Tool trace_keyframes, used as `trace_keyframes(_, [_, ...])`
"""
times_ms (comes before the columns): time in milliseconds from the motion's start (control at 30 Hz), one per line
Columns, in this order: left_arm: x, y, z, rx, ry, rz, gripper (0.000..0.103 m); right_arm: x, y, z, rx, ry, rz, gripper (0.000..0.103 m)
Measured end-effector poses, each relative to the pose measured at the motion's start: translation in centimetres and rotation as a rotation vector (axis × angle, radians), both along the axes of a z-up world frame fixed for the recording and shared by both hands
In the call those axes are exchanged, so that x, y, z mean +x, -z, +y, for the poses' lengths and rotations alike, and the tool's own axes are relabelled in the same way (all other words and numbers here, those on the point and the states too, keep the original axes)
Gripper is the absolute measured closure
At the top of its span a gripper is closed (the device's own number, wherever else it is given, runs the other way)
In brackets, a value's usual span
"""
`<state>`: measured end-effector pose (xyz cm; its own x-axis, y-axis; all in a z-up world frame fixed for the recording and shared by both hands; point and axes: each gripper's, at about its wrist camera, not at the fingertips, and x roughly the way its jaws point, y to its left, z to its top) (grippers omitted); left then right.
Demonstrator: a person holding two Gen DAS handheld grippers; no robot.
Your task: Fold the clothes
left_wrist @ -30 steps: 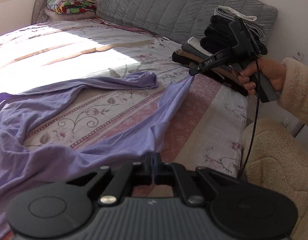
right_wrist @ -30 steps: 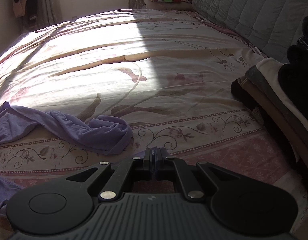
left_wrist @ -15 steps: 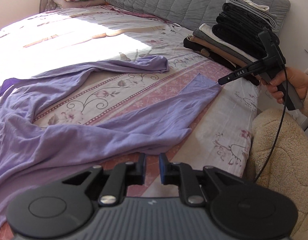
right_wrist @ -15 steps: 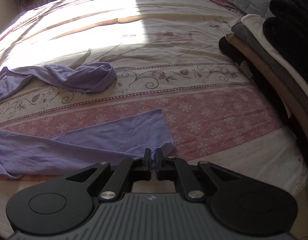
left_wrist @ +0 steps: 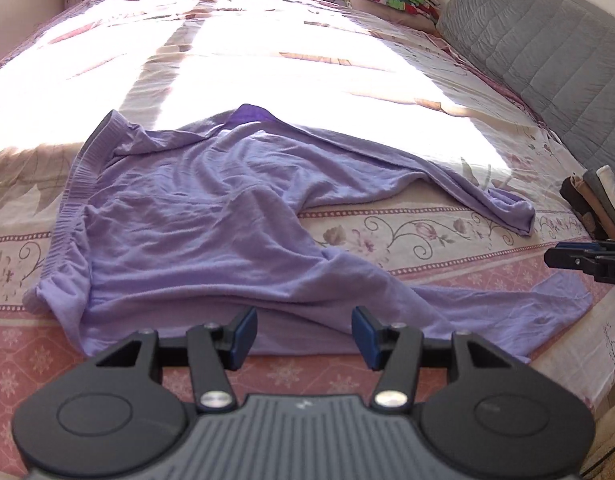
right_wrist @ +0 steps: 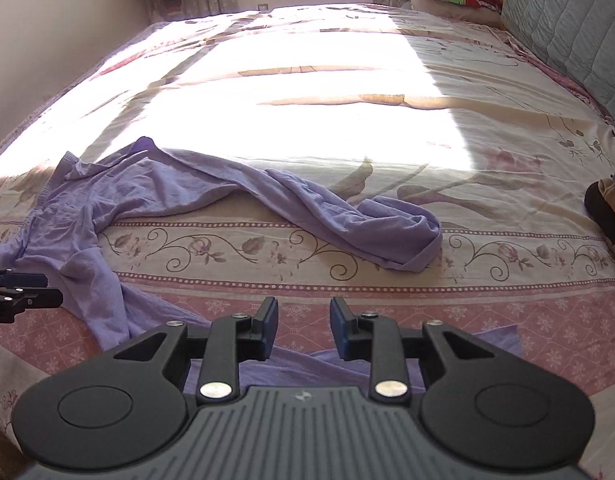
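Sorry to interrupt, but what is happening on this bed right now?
A person is folding clothes with a handheld gripper in each hand. A purple long-sleeved top lies spread and unfolded on the floral bedsheet. The left gripper and the right gripper are both open above its near edge, holding nothing.

Right claw (right_wrist: 303,326) gapes above purple shirt (right_wrist: 155,192) on bed (right_wrist: 347,80).

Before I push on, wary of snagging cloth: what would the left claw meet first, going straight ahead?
Probably the purple shirt: its near edge lies just beyond the open left claw, though depth is unclear.
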<state>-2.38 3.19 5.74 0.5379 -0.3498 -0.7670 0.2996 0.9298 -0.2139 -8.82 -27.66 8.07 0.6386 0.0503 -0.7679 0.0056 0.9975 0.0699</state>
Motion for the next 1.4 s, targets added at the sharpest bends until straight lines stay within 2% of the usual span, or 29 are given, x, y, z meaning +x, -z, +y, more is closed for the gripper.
trace_keyframes(200, [0.8, -1.6, 3.9, -0.059, -0.168, -0.045, 0.046, 1.9, 0.5, 6.1, 0.018, -0.171, -0.038, 0.072])
trace_keyframes(333, [1.1, -1.8, 6.8, -0.059, -0.312, -0.049, 0.046, 2.3, 1.3, 8.9, 0.022, -0.256, -0.082, 0.072])
trace_keyframes(467, [1.0, -1.7, 10.2, -0.047, -0.475, -0.049, 0.043, 2.7, 1.4, 12.2, -0.029, -0.376, -0.108, 0.072])
trace_keyframes(533, [1.1, -1.2, 11.8, -0.072, -0.55, -0.02, 0.043, 2.4, 1.4, 13.5, -0.023, -0.444, -0.14, 0.072])
trace_keyframes(633, [1.3, -0.4, 13.7, -0.121, -0.634, 0.03, 0.044, 2.3, 1.7, 15.0, -0.003, -0.508, -0.14, 0.072])
trace_keyframes(833, [1.0, 1.6, 15.7, -0.347, -0.719, 0.146, 0.05, 2.2, 2.6, 18.1, 0.031, -0.624, -0.123, 0.072])
trace_keyframes(900, [1.0, 2.1, 16.0, -0.39, -0.746, 0.162, 0.051, 2.1, 2.9, 19.2, 0.042, -0.663, -0.118, 0.072])
trace_keyframes(967, [1.3, 2.5, 16.1, -0.411, -0.767, 0.168, 0.053, 2.1, 3.2, 20.0, 0.054, -0.694, -0.109, 0.072])
trace_keyframes(1100, [1.8, 3.4, 16.4, -0.454, -0.819, 0.183, 0.062, 2.7, 4.4, 20.1, 0.071, -0.682, -0.064, 0.072])
trace_keyframes(1200, [1.9, 3.5, 16.5, -0.471, -0.846, 0.179, 0.064, 2.8, 5.1, 20.2, 0.042, -0.68, -0.073, 0.074])
trace_keyframes(1400, [2.2, 3.6, 16.0, -0.427, -0.887, 0.144, 0.077, 3.0, 5.6, 20.0, -0.013, -0.645, -0.133, 0.076])
